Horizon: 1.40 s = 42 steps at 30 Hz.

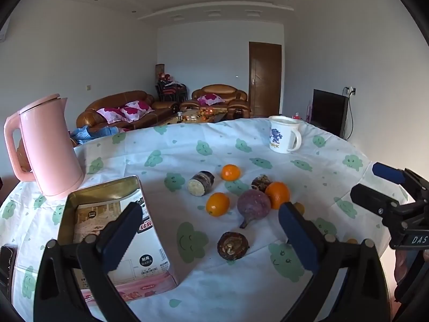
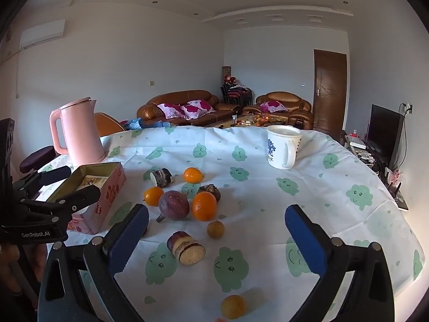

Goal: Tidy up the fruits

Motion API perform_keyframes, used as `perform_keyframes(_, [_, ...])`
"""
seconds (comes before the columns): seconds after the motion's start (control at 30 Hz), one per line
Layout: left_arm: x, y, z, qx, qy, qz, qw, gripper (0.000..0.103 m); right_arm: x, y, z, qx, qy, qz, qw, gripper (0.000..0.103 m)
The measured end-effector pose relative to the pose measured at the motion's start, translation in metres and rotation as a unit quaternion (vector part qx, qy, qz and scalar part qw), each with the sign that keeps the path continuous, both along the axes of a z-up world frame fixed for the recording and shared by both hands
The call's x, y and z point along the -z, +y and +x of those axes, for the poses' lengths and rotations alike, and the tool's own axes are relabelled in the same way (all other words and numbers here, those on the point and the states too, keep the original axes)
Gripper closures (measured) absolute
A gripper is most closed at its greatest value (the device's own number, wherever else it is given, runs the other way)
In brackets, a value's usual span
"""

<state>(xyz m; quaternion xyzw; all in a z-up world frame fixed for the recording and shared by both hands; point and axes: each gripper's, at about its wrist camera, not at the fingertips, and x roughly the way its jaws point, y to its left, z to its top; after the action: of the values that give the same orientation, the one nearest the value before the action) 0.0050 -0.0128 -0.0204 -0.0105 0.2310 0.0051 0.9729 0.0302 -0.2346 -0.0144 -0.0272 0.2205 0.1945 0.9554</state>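
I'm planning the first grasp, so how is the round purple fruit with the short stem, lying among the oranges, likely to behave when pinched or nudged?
The round purple fruit probably rolls if nudged, being nearly spherical, though its stem may check that. Its smooth skin may slip between flat pads, so a centred pinch seems wise. It lies close to a large orange, which a push could shift.

The cloth (image 2: 308, 187) is lying matt and creased. The tin (image 1: 107, 187) is showing dull golden metal inside. The kettle (image 2: 80, 134) is looking like smooth pink plastic, the oranges (image 2: 204, 206) glossy, the mug (image 2: 281, 147) shining.
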Motion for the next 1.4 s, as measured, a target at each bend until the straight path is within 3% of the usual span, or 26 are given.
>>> perform_keyframes(1.4, [-0.0035,0.0042,-0.0028,-0.012,-0.007,0.006,0.9999,0.0,-0.0021,0.0023,-0.0042,-0.004,-0.004,0.003,1.0,0.001])
